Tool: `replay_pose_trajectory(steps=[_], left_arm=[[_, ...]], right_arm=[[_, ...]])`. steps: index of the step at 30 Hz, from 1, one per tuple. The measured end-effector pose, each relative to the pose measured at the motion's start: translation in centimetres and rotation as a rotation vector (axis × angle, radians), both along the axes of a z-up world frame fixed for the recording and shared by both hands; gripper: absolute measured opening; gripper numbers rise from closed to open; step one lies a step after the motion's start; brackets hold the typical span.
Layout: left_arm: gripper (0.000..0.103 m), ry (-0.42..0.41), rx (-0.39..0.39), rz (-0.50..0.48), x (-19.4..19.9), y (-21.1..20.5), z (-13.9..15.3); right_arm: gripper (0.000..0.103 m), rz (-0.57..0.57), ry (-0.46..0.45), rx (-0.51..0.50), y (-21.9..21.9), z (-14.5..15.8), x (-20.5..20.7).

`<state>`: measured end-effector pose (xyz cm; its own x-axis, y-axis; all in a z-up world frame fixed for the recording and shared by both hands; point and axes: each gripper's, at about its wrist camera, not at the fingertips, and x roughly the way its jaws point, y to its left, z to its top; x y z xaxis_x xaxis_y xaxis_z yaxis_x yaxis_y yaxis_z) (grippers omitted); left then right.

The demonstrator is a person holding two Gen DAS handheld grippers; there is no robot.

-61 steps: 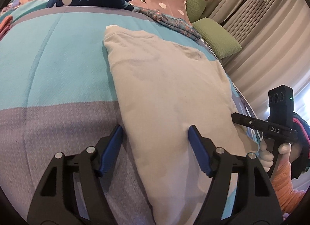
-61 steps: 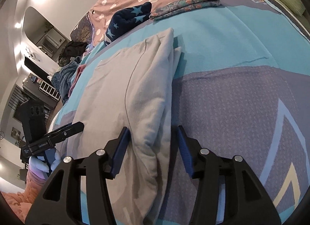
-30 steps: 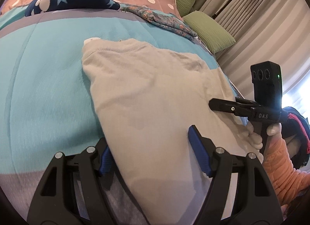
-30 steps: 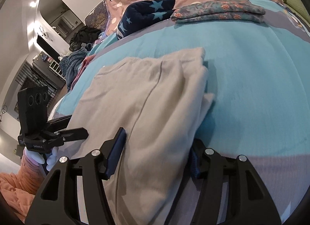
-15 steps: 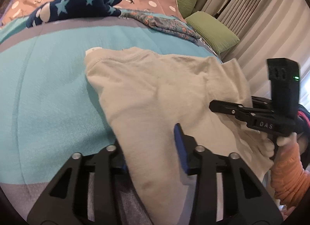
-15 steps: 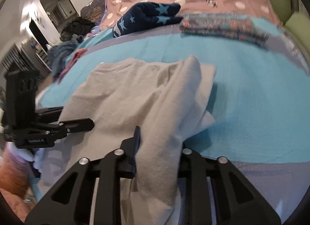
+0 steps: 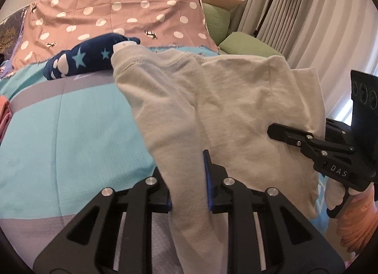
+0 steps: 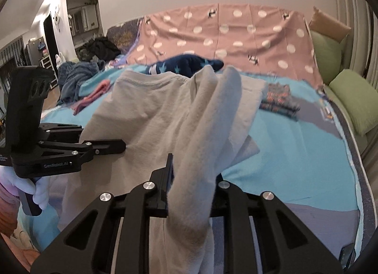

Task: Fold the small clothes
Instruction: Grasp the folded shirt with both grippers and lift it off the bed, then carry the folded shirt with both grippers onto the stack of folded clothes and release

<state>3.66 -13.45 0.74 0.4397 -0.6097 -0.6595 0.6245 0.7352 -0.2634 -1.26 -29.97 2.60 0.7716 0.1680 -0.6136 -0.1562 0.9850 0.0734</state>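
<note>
A cream-coloured small shirt (image 7: 236, 108) is held up off the bed (image 7: 70, 137), its far end still low by the pillows. My left gripper (image 7: 189, 179) is shut on one near edge of the shirt. My right gripper (image 8: 191, 179) is shut on the other near edge of the shirt (image 8: 165, 113). Each gripper shows in the other's view, the right one (image 7: 271, 130) at the shirt's right side and the left one (image 8: 122, 147) at its left side.
A navy star-patterned garment (image 7: 89, 59) and a folded floral cloth (image 8: 278, 101) lie at the far end of the bed. A pink dotted sheet (image 7: 113, 19) covers the head end. Green pillows (image 8: 356, 99) sit right, pink clothes (image 8: 92, 96) left.
Both grippers closed on the shirt's near edges and lifted it off the bed; the shirt now hangs between them instead of lying flat.
</note>
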Motion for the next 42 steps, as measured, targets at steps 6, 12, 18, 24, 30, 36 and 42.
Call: replay_pose_trajectory(steps=[6, 12, 18, 24, 30, 36, 42], left_arm=[[0.019, -0.084, -0.011, -0.015, -0.9, -0.8, 3.6], [0.019, -0.163, 0.0, -0.043, 0.1, -3.0, 6.9], [0.019, -0.229, 0.009, -0.064, 3.9, -6.9, 10.3], [0.019, -0.298, 0.024, -0.052, 11.3, -12.3, 14.6], [0.019, -0.352, 0.077, -0.022, 19.0, -17.6, 16.8], [0.019, -0.338, 0.088, 0.028, 26.8, -21.5, 15.8], [0.041, -0.145, 0.122, 0.133, 35.6, -23.8, 7.2]], right_arm=[[0.019, -0.02, -0.1, -0.002, -0.9, 2.4, -1.5], [0.019, -0.049, -0.16, -0.013, -2.9, 4.8, -0.6], [0.019, -0.088, -0.212, -0.037, -6.8, 8.1, 3.9], [0.019, -0.144, -0.261, -0.065, -10.5, 11.1, 10.4], [0.019, -0.203, -0.261, -0.119, -14.0, 12.7, 18.3], [0.019, -0.246, -0.221, -0.163, -16.7, 12.0, 26.7], [0.041, -0.357, -0.028, -0.24, -19.9, 4.0, 34.8]])
